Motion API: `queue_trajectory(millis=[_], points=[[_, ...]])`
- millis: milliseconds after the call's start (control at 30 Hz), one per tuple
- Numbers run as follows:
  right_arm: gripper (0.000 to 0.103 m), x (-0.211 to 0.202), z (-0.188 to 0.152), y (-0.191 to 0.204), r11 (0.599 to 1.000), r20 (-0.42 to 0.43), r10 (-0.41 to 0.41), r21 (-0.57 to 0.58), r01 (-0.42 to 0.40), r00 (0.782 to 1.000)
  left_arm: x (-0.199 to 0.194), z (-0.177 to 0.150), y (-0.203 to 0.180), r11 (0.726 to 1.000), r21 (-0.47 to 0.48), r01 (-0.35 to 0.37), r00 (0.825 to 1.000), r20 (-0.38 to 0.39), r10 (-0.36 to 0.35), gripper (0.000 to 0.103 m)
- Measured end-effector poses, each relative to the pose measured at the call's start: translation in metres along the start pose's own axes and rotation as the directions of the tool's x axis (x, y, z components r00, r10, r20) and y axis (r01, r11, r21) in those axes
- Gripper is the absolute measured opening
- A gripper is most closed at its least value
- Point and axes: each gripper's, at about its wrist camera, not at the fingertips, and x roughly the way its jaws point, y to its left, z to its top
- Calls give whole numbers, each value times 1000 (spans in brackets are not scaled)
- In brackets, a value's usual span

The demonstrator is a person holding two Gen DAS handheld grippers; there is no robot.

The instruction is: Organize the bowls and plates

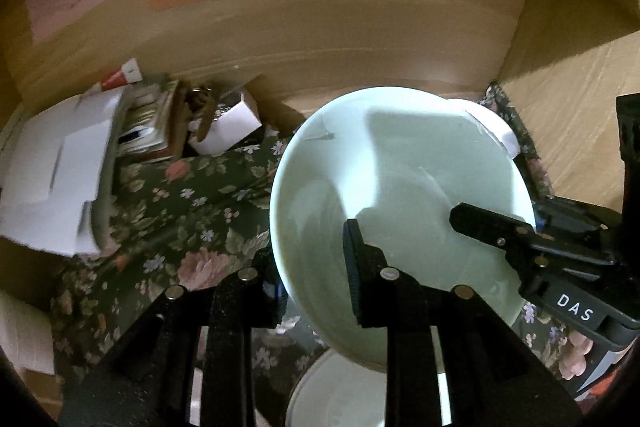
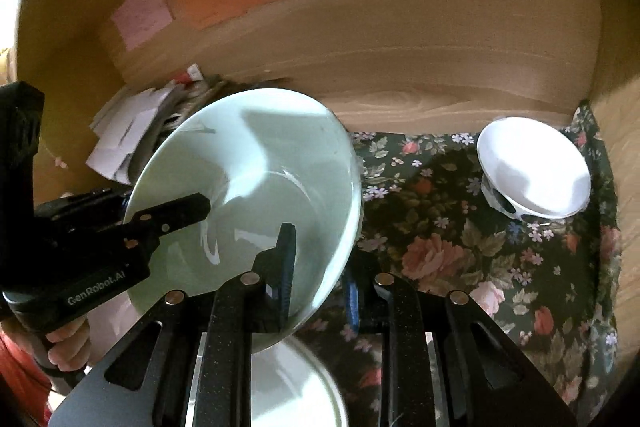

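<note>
A pale green bowl point(image 1: 400, 179) point(image 2: 256, 155) hangs tilted above the floral cloth, held at opposite sides of its rim. My left gripper point(image 1: 316, 287) is shut on the rim's near left side, one finger inside the bowl and one outside. My right gripper point(image 2: 320, 279) is shut on the right side in the same way. Below the lifted bowl sits a white dish point(image 1: 340, 395) point(image 2: 288, 387), partly hidden by my fingers. A white bowl point(image 2: 532, 167) rests tilted on the cloth at the far right, and in the left wrist view its edge point(image 1: 492, 123) shows behind the green bowl.
A dark floral cloth point(image 2: 460, 247) covers the surface. A pile of papers and small boxes point(image 1: 72, 163) lies at the back left. A wooden wall point(image 2: 400, 47) with coloured paper notes closes the back, and a wooden side panel point(image 1: 568, 107) closes the right.
</note>
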Motion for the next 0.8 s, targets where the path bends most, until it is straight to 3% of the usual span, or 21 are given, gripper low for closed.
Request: queue_trajectory(millis=[567,800], points=[[20,-22,-25,50,998,26,34,-47,-32,999,-55,-42,16,998,-59,-18,998,54,22,24],[20,-20,-34,71,996,19,65,-63,-64,998,-72,-63,31,995,-76,-62,996,64,67,24]])
